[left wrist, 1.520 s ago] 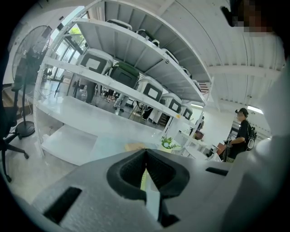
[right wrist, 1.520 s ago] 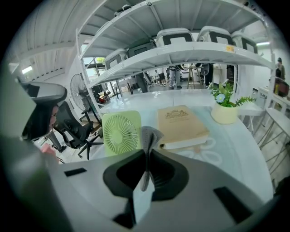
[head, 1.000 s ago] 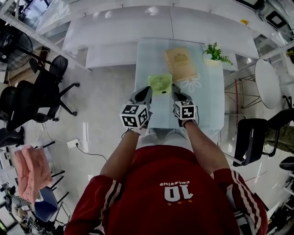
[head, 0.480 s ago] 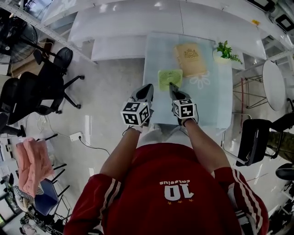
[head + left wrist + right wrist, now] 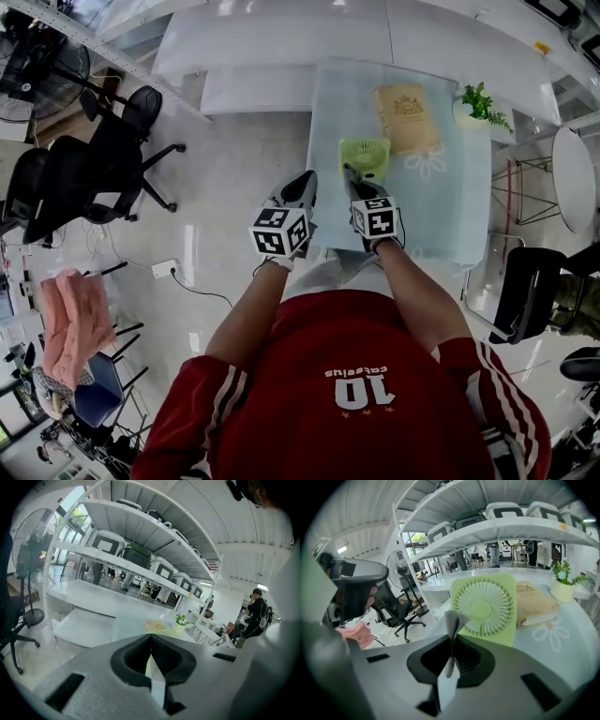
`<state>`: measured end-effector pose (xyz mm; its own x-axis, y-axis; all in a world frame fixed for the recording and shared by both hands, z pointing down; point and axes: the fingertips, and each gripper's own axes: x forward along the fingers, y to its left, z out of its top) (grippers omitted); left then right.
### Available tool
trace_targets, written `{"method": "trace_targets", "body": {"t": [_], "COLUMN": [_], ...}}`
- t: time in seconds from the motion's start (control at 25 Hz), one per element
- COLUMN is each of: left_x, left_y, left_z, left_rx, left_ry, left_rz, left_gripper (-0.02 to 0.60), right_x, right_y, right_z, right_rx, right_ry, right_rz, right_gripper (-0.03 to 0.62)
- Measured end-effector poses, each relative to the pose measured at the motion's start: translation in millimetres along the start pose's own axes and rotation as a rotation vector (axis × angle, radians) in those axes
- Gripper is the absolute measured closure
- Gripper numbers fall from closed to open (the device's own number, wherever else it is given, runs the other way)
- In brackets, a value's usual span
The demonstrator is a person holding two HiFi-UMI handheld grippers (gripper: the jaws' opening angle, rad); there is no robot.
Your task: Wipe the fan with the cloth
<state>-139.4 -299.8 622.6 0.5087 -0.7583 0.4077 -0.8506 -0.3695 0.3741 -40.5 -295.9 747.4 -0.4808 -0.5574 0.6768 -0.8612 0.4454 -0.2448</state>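
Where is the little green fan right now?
In the head view the green fan sits on the pale table, just ahead of the right gripper pinching a grey cloth, left of the tan folded towel.

The fan (image 5: 365,155) stood on the bench (image 5: 441,220), a folded bundle (image 5: 406,117) lying just behind it to the right and a potted plant (image 5: 480,103) at the far right corner. The right gripper (image 5: 348,174), a cloth (image 5: 453,619) between its fingers (image 5: 476,663), was just before the fan, the left gripper (image 5: 306,182) beside it at the bench's left edge.
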Motion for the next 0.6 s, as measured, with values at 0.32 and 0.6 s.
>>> {"method": "trace_targets", "body": {"t": [0.32,0.6], "left_x": [-6,-12], "left_y": [7,16], "left_z": [-9,-17], "left_rx": [0.001,0.007], "left_ry": [0.015,0.035], "left_rz": [0.015,0.039], "left_gripper": [0.577,0.577], "right_x": [13,26], "right_y": [9,4], "right_z": [0,-5], "right_rx": [-0.001,0.001], "right_ry": [-0.005,0.007], "right_rz": [0.027,0.025], "right_gripper": [0.571,0.571]}}
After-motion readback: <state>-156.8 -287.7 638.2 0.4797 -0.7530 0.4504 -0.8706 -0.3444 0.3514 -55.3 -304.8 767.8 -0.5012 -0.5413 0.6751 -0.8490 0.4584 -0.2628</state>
